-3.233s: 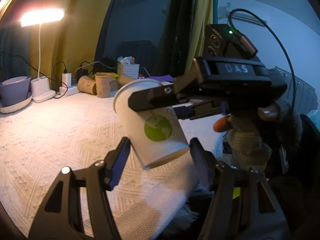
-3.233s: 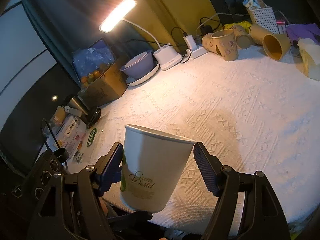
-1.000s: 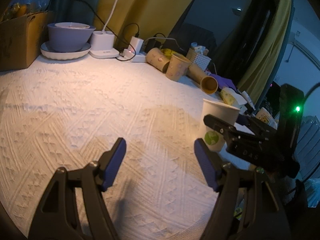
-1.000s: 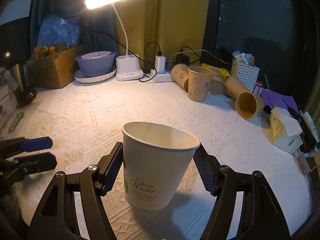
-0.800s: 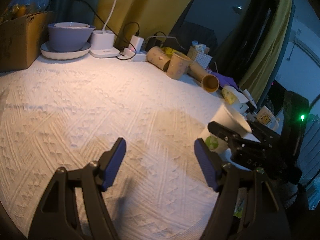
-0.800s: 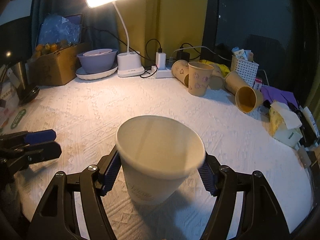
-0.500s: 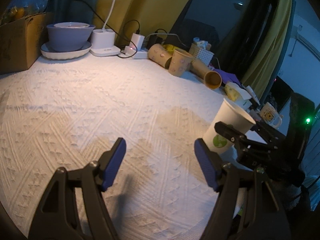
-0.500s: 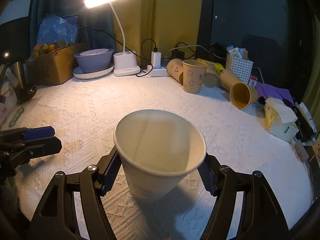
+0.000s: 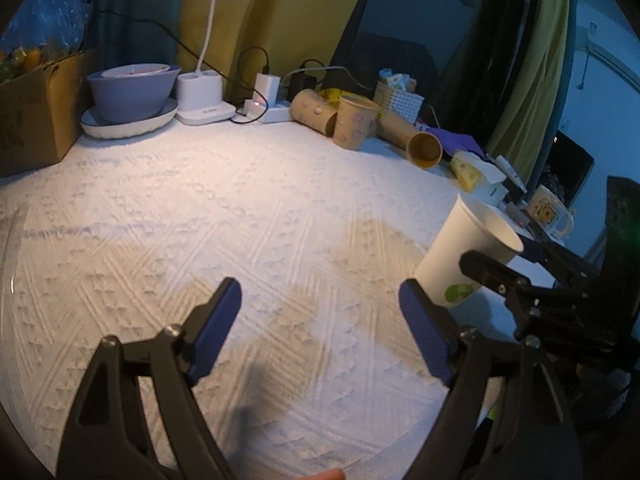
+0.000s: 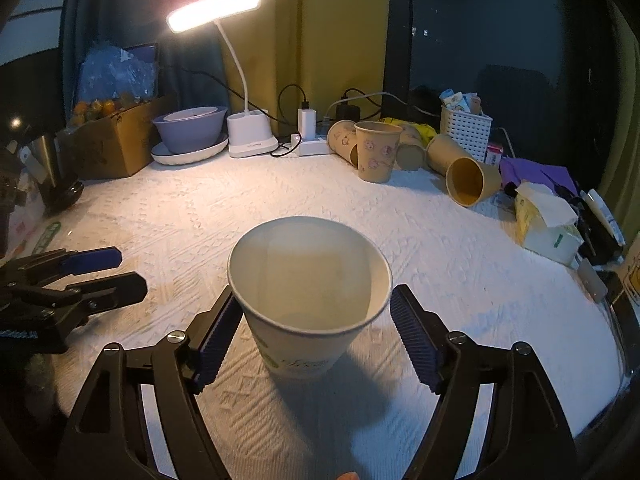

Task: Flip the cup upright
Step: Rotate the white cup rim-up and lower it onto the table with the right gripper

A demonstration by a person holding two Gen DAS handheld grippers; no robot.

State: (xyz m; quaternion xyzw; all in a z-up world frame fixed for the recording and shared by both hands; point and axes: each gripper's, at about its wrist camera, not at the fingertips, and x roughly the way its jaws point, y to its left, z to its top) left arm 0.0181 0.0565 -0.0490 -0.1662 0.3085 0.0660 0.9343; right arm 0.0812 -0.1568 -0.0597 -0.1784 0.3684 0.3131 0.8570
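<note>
Right tongs straddle the cup, which sits mouth-up between the two blue pads; in the wrist view the left pad looks pressed to the cup's wall while a thin gap shows at the right pad, so whether they are clenched on it or just slackened I cannot tell. From the left camera the cup leans, its rim tipped away toward the right and its base down near the cloth, though whether the base is actually resting on the table cannot be told (the tongs hide the contact). Its long axis is close to vertical but not fully so, mouth toward the right camera.

Left tongs are spread wide and hold nothing, hovering low over bare cloth with the cup off to their right and well clear of their pads. The right hand is plainly the nearer one, and my judgement is that the flip is nearly done: what remains is to square the axis and let go.

Farther back stand brown cups, a lamp, a bowl and a tissue box
</note>
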